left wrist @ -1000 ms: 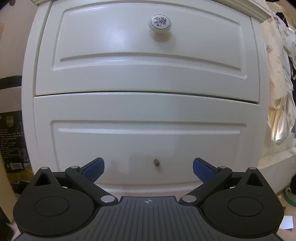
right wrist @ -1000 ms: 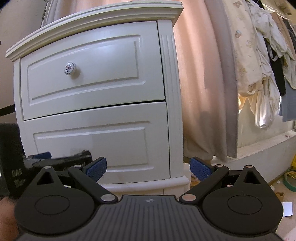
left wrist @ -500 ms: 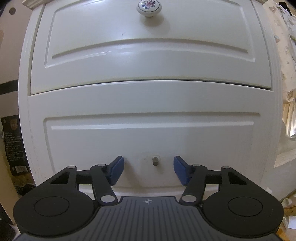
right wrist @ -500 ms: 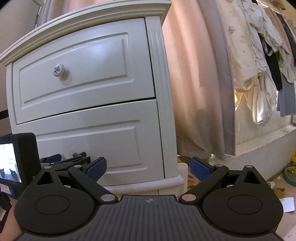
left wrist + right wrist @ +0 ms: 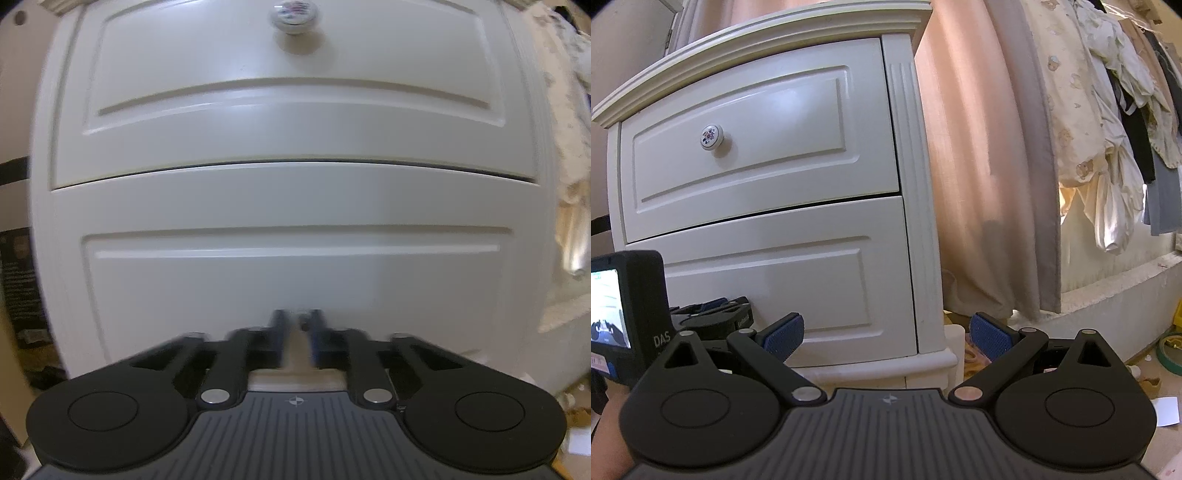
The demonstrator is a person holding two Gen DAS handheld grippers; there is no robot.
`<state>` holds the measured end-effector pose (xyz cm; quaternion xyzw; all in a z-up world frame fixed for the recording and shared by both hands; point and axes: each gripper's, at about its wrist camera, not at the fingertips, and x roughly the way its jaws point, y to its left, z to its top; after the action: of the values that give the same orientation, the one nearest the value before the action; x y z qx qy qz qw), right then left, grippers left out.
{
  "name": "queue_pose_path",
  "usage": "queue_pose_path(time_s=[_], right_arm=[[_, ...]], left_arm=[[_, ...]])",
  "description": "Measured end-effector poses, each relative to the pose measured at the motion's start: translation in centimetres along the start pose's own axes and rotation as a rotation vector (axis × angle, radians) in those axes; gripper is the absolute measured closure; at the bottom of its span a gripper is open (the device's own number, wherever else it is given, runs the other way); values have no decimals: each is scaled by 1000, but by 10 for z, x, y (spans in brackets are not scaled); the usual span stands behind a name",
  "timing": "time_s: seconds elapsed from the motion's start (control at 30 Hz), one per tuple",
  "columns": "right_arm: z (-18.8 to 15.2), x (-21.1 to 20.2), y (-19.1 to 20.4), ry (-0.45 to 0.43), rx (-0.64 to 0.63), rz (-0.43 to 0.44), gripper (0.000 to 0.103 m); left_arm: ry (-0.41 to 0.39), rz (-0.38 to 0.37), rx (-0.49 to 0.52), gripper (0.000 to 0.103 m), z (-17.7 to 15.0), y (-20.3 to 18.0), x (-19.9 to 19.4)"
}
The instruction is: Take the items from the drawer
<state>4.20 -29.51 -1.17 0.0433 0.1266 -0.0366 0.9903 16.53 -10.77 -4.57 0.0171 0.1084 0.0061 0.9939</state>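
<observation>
Left gripper [image 5: 298, 332] has closed on the lower drawer's stub [image 5: 305, 324] — right gripper [image 5: 886, 334] gapes, empty.

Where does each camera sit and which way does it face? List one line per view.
Left wrist: on the left gripper, facing the lower drawer head-on, fingers nearly closed around its small peg.
Right wrist: on the open right gripper, farther back, viewing the nightstand's right side, curtain, left gripper.
Shared: both drawers and floral knob.

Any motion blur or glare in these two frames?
Left wrist view: the left hand-held gripper and the lower drawer's stud are motion-smeared; soft sheen on the upper drawer. Right wrist view: sharp, right hand-held gripper crisp; fisheye bows the nightstand.
</observation>
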Motion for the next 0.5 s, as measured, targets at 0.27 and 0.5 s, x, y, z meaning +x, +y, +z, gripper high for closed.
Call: queue_pose_path(time_s=[0.27, 0.5], right_arm=[[-1, -2, -2, -2, 2, 0, 0], [-1, -2, -3, -1, 9, 6, 0]], left_arm=[[12, 1, -15, 99, 2, -2, -3], [15, -15, -22, 100, 4, 3, -1]])
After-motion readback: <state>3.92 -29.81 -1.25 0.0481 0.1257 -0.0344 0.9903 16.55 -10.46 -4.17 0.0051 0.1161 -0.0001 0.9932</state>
